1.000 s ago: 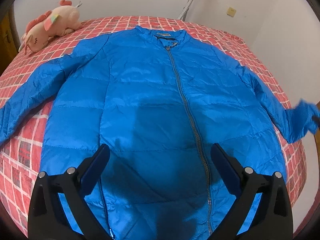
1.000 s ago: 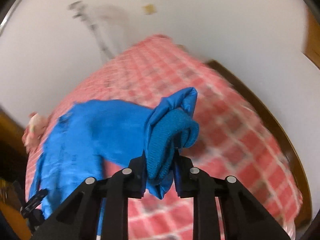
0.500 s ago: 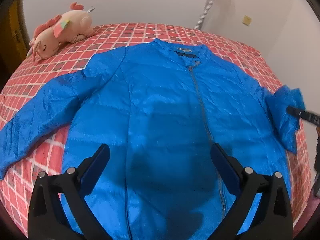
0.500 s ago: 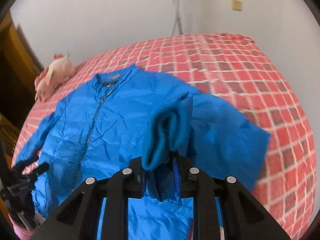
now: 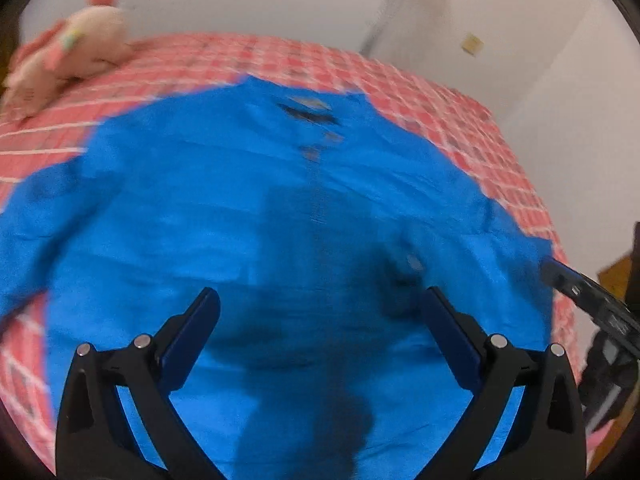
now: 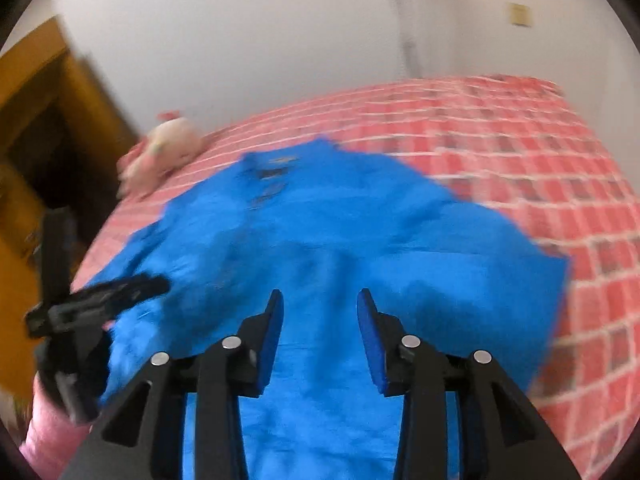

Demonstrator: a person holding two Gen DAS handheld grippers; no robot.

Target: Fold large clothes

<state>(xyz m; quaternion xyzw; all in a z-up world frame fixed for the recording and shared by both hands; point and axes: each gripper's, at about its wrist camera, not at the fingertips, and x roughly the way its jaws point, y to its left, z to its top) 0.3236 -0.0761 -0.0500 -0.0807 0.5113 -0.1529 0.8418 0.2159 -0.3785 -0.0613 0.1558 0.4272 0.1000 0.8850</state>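
Observation:
A large blue puffer jacket (image 5: 280, 208) lies front up on the red-checked bed (image 5: 460, 112), collar at the far side; it also shows in the right wrist view (image 6: 340, 232). Its right sleeve (image 6: 500, 264) lies folded in over the body. My left gripper (image 5: 320, 320) is open and empty above the jacket's lower middle. My right gripper (image 6: 320, 320) is open and empty above the folded sleeve area. Each gripper shows blurred in the other's view: the right (image 5: 580, 296), the left (image 6: 100, 300).
A pink plush toy (image 5: 68, 52) lies at the bed's far left corner, also in the right wrist view (image 6: 164, 152). White walls stand behind the bed. A wooden doorway (image 6: 44, 128) is at the left. Both views are motion-blurred.
My right gripper has opened and let go of the sleeve cuff, which now lies folded over the jacket body. My left gripper has moved closer over the jacket.

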